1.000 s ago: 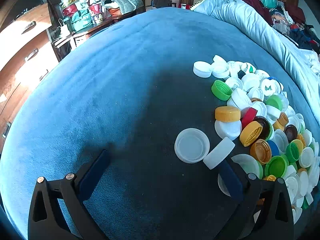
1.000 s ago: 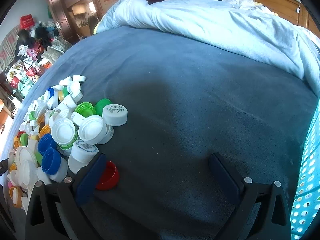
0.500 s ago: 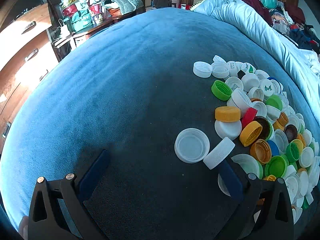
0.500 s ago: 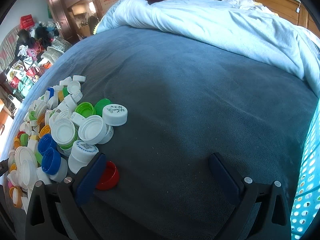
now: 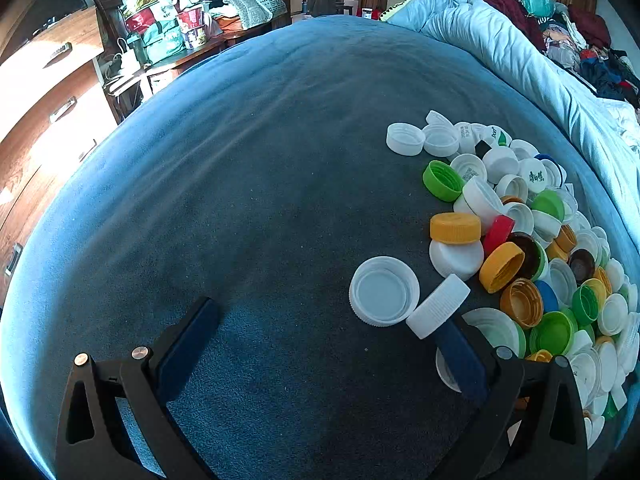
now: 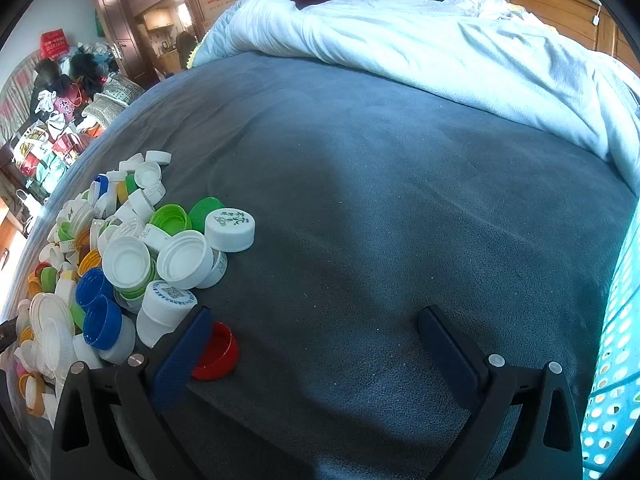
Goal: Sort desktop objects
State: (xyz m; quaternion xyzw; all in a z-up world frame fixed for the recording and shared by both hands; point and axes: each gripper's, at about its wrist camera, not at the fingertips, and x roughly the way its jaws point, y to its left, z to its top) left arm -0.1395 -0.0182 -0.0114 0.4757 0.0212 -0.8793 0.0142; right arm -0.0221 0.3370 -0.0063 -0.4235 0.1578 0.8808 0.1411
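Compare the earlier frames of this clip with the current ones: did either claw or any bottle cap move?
Nothing visibly changed. Both the left claw and the right claw stay open and empty over the blue blanket, and the pile of caps lies as before, red cap included.

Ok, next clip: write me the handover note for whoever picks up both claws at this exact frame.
Left claw: open, empty, low over the blue blanket; its right finger sits beside a tilted white cap at the pile's edge.
Right claw: open, empty; its left finger is next to a red cap.
The pile of caps lies in one mixed heap, white, green, yellow, blue and brown together. A turquoise perforated basket stands at the right edge of the right wrist view.
Done: no sorted groups visible.
Left: practically the whole sort. The red cap looks like the easiest first grab.
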